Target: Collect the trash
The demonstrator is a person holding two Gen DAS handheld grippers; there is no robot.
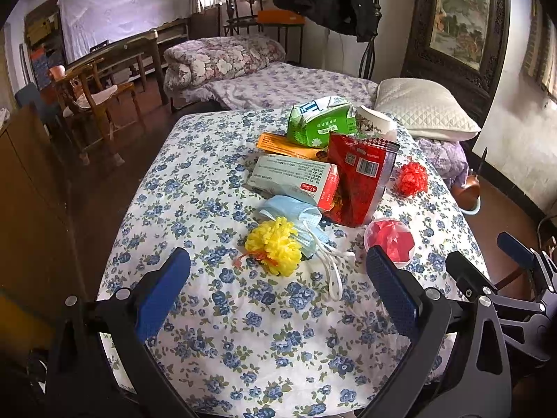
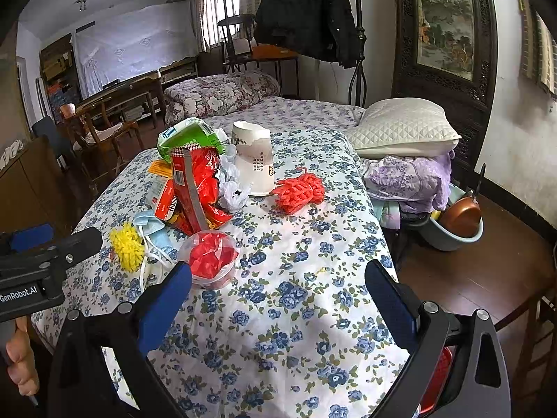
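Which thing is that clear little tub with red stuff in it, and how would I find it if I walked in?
Look at the table under the blue-flowered cloth and find the heap of packets and boxes on it. At the near edge of that heap, right of the yellow pompom, sits the clear plastic tub. It alone is see-through, with crumpled red material inside.

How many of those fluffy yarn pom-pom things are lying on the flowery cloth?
2. A yellow pom-pom lies near the left gripper, against the blue face mask; a red pom-pom sits apart, right of the pile. Others may be hidden.
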